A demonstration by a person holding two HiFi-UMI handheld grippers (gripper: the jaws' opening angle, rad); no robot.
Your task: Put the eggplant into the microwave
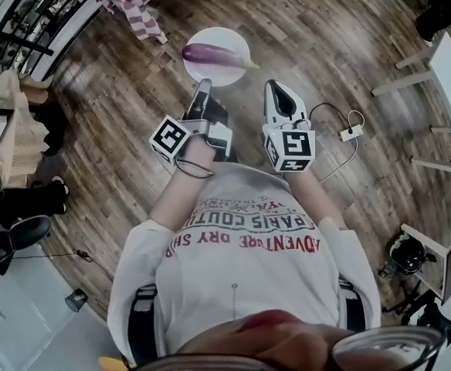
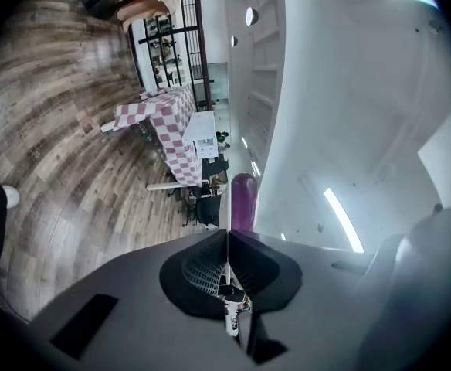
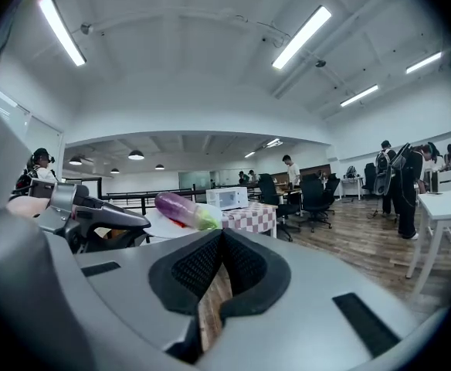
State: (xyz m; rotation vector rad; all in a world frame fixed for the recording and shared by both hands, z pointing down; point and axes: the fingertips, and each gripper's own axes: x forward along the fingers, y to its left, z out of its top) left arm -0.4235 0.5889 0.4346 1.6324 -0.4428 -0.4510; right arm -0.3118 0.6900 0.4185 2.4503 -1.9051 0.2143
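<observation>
Eggplant (image 1: 210, 54) lies on its side on round white counter (image 1: 219, 76), far side of scene, ahead of both your tools and touched by neither. Your left tool (image 1: 204, 87): jaws pressed together, nothing between them, tip near counter's near rim. Your right tool (image 1: 276, 90): jaws also together, empty, just right of left tool. White microwave (image 3: 227, 198) sits on checkered-cloth counter (image 3: 254, 217), beyond eggplant. Readable print on your shirt (image 1: 241, 273): "ADVENTURE", "PARIS"; the rest unclear.
</observation>
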